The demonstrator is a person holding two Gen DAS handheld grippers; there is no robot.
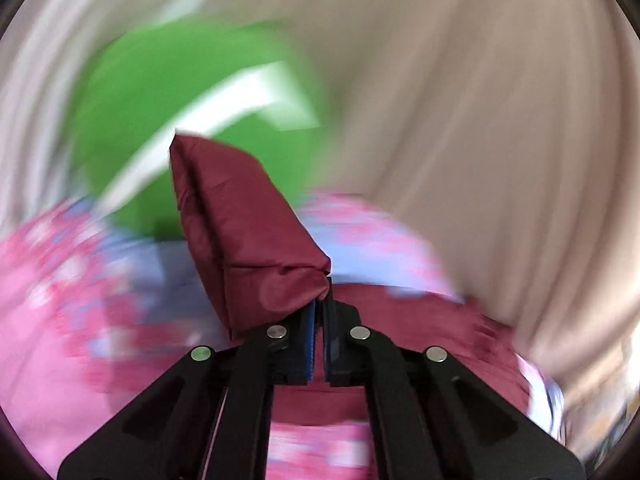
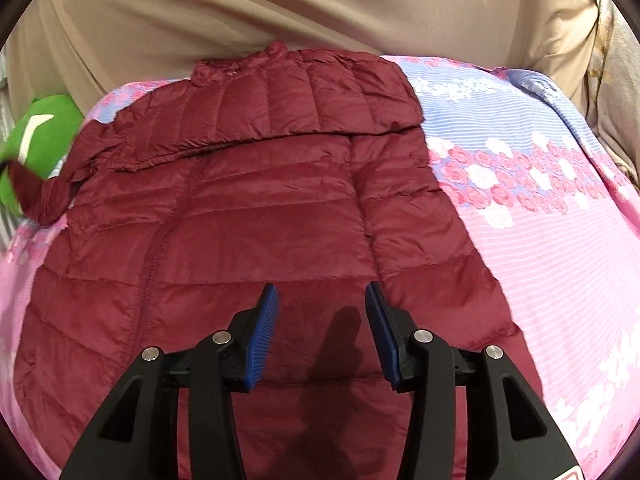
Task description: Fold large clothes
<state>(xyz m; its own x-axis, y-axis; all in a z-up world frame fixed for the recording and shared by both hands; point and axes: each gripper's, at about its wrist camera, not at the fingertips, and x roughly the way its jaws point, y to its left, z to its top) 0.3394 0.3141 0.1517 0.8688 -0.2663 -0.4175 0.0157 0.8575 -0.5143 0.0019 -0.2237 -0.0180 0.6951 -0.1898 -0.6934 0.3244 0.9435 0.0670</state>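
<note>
While left tongs [image 1: 320, 300] pinch jacket [image 2: 248, 208] cuff, right tongs [image 2: 322, 292] agape; green, perhaps plush, toy [image 2: 44, 136] nearby.

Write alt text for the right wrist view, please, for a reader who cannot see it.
A maroon puffer jacket lies spread on a pink and blue floral bedsheet, the open right gripper above its hem. A green object sits far left.
</note>
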